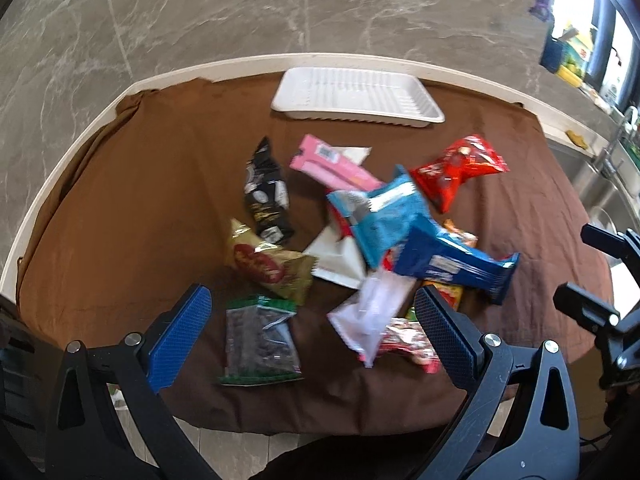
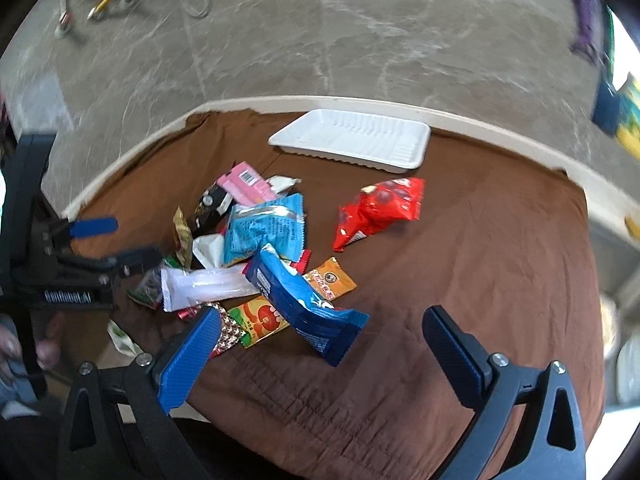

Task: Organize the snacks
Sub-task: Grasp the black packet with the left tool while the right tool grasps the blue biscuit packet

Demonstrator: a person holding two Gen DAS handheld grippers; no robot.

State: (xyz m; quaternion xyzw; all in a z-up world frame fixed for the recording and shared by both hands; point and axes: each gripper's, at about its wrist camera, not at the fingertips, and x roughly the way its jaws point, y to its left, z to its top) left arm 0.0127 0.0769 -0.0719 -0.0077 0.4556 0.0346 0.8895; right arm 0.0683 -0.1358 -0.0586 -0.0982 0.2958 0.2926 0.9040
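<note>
Several snack packets lie in a loose pile on a brown cloth [image 1: 132, 208]: a red bag [image 1: 456, 168] [image 2: 378, 210], a dark blue pack [image 1: 452, 262] [image 2: 304, 304], a light blue bag [image 1: 384, 216] [image 2: 264, 228], a pink bar [image 1: 332, 164] [image 2: 244, 184], a black packet [image 1: 266, 192], a green-edged clear bag [image 1: 258, 342]. An empty white tray [image 1: 356, 96] [image 2: 356, 140] sits at the far edge. My left gripper [image 1: 312, 320] is open above the pile's near side. My right gripper [image 2: 322, 332] is open near the dark blue pack.
The round table has a cream rim [image 1: 80, 128] and grey marbled floor lies beyond. The left gripper's body [image 2: 60, 268] shows at the left of the right wrist view. The right gripper's body [image 1: 608, 300] shows at the right of the left wrist view. A sink counter [image 1: 600, 160] stands right.
</note>
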